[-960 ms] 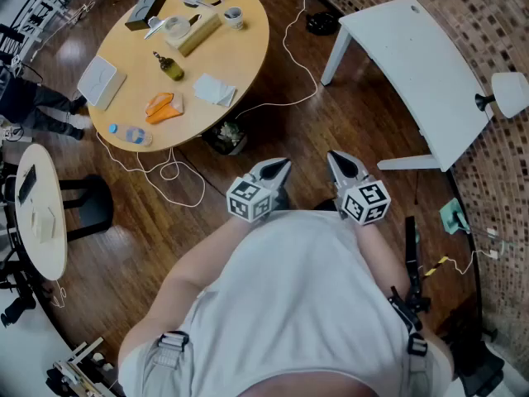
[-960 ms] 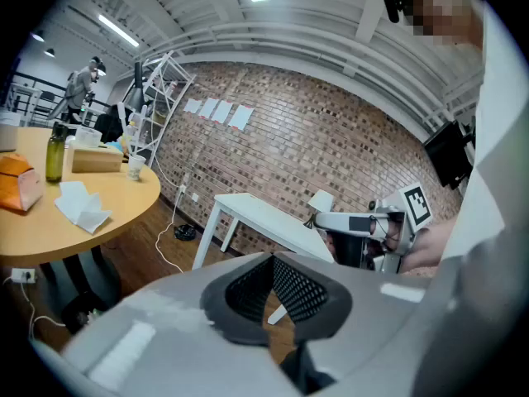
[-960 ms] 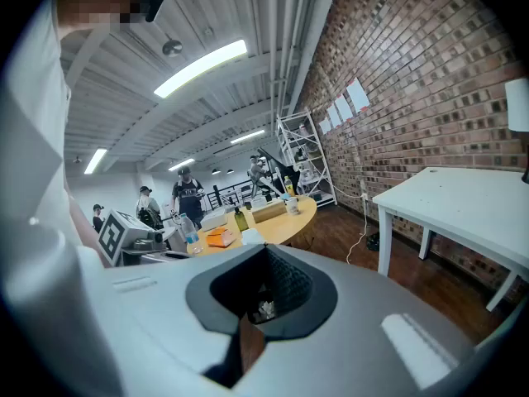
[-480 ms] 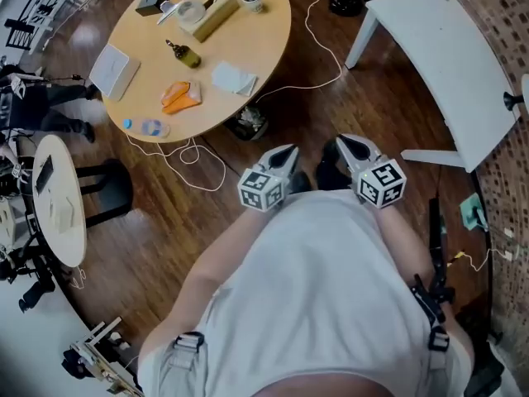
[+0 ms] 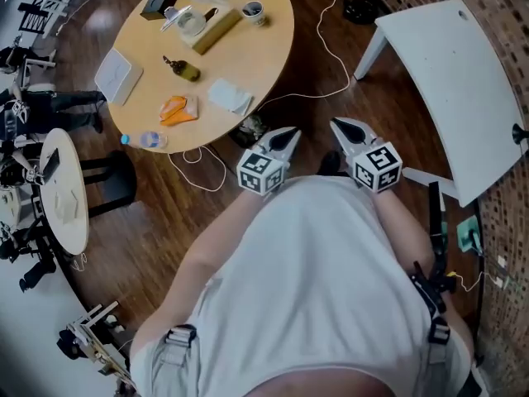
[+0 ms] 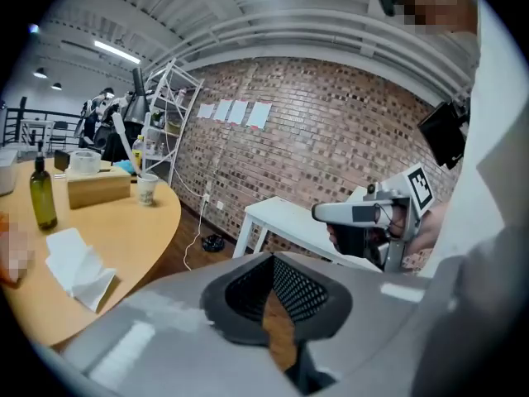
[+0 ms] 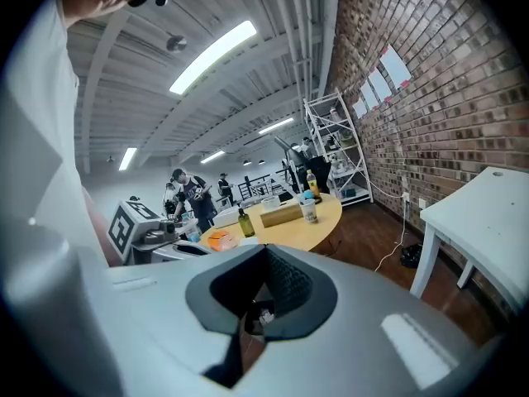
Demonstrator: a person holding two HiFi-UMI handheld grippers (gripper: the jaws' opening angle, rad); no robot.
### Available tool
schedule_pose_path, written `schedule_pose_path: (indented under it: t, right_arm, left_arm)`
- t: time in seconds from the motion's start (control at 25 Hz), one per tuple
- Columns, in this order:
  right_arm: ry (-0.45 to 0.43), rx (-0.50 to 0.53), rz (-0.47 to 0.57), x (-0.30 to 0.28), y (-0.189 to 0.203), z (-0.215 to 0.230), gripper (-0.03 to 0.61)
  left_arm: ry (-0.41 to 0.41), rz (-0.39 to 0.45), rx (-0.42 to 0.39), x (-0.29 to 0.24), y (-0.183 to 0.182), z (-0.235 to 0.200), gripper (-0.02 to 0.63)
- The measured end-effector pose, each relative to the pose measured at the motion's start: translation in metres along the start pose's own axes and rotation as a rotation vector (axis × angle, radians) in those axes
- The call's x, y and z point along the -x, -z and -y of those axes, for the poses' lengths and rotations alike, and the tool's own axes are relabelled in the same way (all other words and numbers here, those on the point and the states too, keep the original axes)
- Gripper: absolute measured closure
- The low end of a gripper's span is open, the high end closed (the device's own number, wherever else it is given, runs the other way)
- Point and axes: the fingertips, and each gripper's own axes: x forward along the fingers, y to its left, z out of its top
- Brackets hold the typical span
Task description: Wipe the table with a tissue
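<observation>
Grippers first: the grey left gripper (image 5: 286,136) and the grey right gripper (image 5: 340,127) both sit just in front of the person's white shirt (image 5: 314,288) over the dark wood floor (image 5: 165,213), each with its jaws pressed together and nothing in them. Past them, the crumpled white tissue (image 5: 230,96) lies near the closest edge of the round tan wooden table (image 5: 264,48), well apart from both grippers, with a small olive-green bottle (image 5: 183,70) standing further in.

The left gripper (image 5: 288,134) and right gripper (image 5: 338,126) now sit closer to the round light-wood table (image 5: 264,56) — almost at its near edge.
</observation>
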Motion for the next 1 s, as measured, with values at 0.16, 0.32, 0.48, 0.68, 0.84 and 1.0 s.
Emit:
schedule_pose_path:
  t: [0.16, 0.32, 0.48, 0.68, 0.84, 1.0]
  right_arm:
    - [-0.007, -0.006, 0.008, -0.002, -0.015, 0.035, 0.572]
    - [-0.007, -0.027, 0.016, -0.004, -0.023, 0.060, 0.572]
    - [-0.023, -0.043, 0.031, -0.008, -0.032, 0.077, 0.572]
    - [-0.015, -0.048, 0.024, -0.028, -0.038, 0.076, 0.572]
    - [0.013, -0.074, 0.014, -0.044, -0.038, 0.076, 0.572]
    - [0.033, -0.085, 0.002, -0.066, -0.039, 0.073, 0.572]
  left_arm:
    - [-0.031, 0.042, -0.017, -0.027, -0.029, -0.008, 0.609]
    - [-0.109, 0.051, 0.012, -0.036, -0.040, -0.033, 0.611]
    - [-0.132, 0.061, 0.049, -0.041, -0.050, -0.049, 0.610]
    - [-0.170, 0.017, 0.058, -0.030, -0.043, -0.093, 0.609]
    - [-0.268, -0.128, -0.143, -0.005, -0.032, -0.144, 0.607]
    - [-0.320, -0.271, -0.184, 0.019, -0.015, -0.205, 0.317]
